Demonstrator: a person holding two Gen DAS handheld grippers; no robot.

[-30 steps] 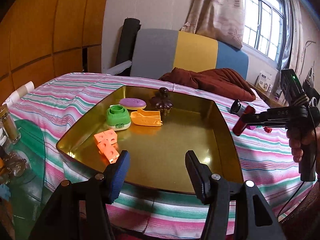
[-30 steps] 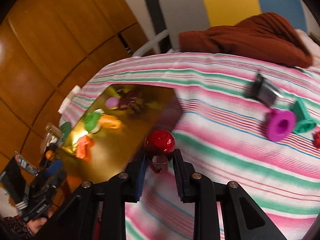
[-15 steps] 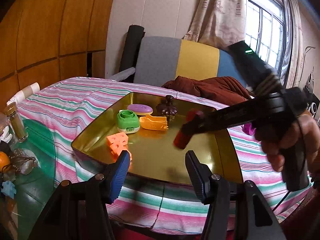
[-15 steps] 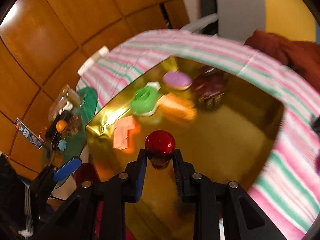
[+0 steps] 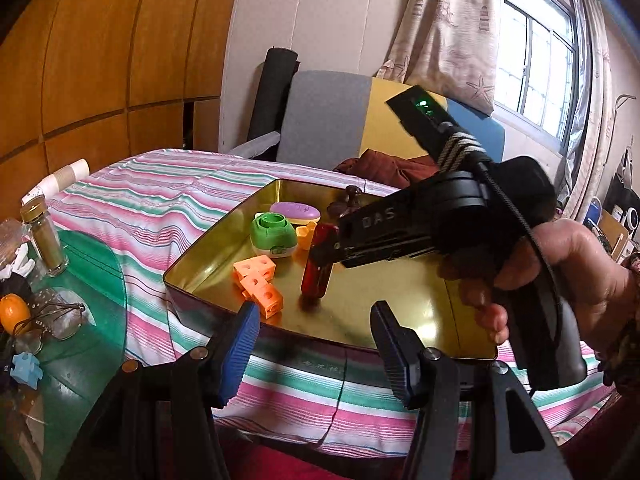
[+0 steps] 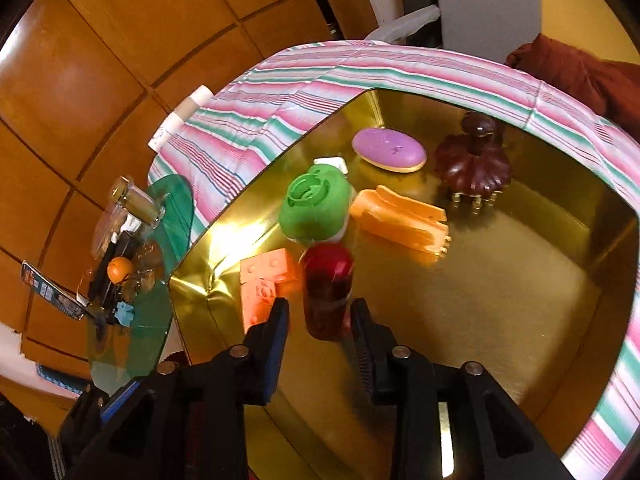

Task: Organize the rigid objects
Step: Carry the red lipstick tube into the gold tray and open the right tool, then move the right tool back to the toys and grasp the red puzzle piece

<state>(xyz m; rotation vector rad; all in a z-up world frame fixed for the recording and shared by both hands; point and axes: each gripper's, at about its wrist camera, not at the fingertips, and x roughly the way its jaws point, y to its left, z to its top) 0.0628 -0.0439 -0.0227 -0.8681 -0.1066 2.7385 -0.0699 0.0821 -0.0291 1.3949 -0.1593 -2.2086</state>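
Striped bed (image 6: pixel 256 120) is carrying the gold tray (image 6: pixel 520 300); I'm parting my right tool (image 6: pixel 320 320), jaws just opening off the red bottle (image 6: pixel 328 288); left tool (image 5: pixel 312 340) is idling open; the bottle could topple onto the orange blocks (image 6: pixel 262 280).

**What the two wrist views left unseen**

In the left wrist view, the right gripper's (image 5: pixel 325 249) body hid most of the brown hair claw (image 5: pixel 352 196) and the orange toy (image 5: pixel 305 236) at the gold tray's (image 5: pixel 208 252) twelve o'clock end. The hand (image 5: pixel 560 280) was cut off at three o'clock. In the right wrist view, the red bottle's (image 6: pixel 328 292) base was blurred, its contact with the tray unreadable.
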